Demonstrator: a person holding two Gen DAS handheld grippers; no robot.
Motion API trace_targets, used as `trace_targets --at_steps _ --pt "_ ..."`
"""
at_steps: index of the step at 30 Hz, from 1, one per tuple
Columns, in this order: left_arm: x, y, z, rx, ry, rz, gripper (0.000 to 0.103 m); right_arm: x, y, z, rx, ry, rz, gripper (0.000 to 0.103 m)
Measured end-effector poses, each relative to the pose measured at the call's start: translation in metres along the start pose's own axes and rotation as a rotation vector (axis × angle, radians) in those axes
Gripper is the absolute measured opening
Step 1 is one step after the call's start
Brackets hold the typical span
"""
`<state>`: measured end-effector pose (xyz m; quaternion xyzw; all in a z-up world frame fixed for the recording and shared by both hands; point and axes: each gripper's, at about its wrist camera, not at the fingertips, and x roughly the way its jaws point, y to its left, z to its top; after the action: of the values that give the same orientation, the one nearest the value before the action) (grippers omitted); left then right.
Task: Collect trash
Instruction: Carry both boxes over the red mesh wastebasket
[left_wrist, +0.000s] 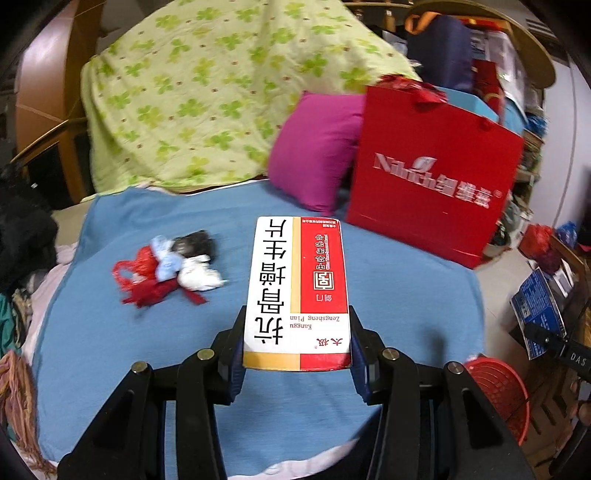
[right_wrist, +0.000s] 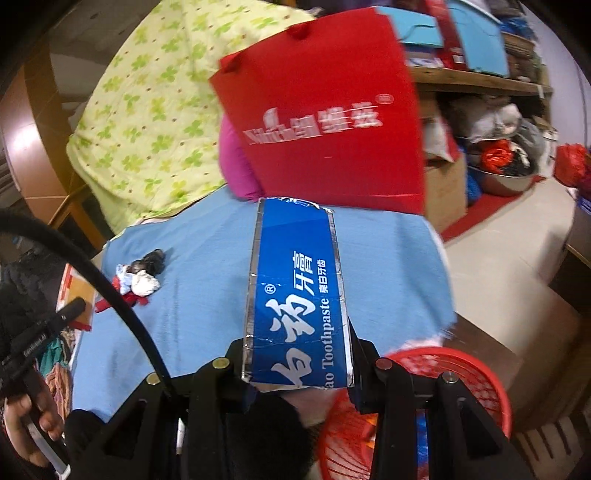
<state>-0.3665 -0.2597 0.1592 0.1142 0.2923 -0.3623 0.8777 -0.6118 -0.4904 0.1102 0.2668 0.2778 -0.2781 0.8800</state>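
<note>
My left gripper (left_wrist: 297, 332) is shut on a white and red medicine box (left_wrist: 297, 291), held above the blue blanket (left_wrist: 110, 332). My right gripper (right_wrist: 297, 347) is shut on a blue toothpaste box (right_wrist: 295, 295), held over the blanket's (right_wrist: 184, 295) right edge. A red plastic basket (left_wrist: 498, 391) stands on the floor at the lower right; in the right wrist view the basket (right_wrist: 461, 376) lies just below the gripper. A small heap of crumpled trash (left_wrist: 173, 266), red, white, pale blue and black, lies on the blanket to the left; it also shows in the right wrist view (right_wrist: 142, 278).
A red paper bag (left_wrist: 432, 177) and a magenta pillow (left_wrist: 314, 151) stand at the back, with a green clover quilt (left_wrist: 207, 92) behind. Shelves with clutter (right_wrist: 498, 122) line the right wall. Clothes (left_wrist: 22, 240) pile at the left.
</note>
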Motion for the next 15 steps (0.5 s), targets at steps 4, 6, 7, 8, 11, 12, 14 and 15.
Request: trace_targets --at_steps 4,6,7,8,11,12,14,15 --pt "0.003 -0.028 0.000 0.038 0.017 -0.048 0.048 -0.010 -0.026 -0.013 0.036 0.009 -0.036 0.040" --pt "0.005 -0.044 -0.001 0.063 0.025 -0.070 0.048 -0.014 -0.040 -0.021 0.058 0.016 -0.051 0.040" --pt "0.004 -0.049 -0.002 0.071 0.027 -0.076 0.048 -0.015 -0.047 -0.026 0.069 0.020 -0.060 0.040" --pt "0.005 -0.057 -0.003 0.082 0.031 -0.085 0.048 -0.016 -0.053 -0.030 0.077 0.025 -0.069 0.040" --pt "0.006 -0.080 -0.005 0.116 0.043 -0.116 0.048 -0.016 -0.069 -0.039 0.099 0.050 -0.083 0.040" --pt "0.007 -0.086 -0.006 0.124 0.044 -0.125 0.048 -0.015 -0.075 -0.044 0.107 0.063 -0.091 0.040" --pt "0.006 -0.099 -0.007 0.143 0.047 -0.148 0.048 -0.014 -0.084 -0.050 0.119 0.076 -0.102 0.040" --pt "0.006 -0.107 -0.007 0.155 0.050 -0.162 0.048 -0.013 -0.090 -0.054 0.128 0.085 -0.109 0.040"
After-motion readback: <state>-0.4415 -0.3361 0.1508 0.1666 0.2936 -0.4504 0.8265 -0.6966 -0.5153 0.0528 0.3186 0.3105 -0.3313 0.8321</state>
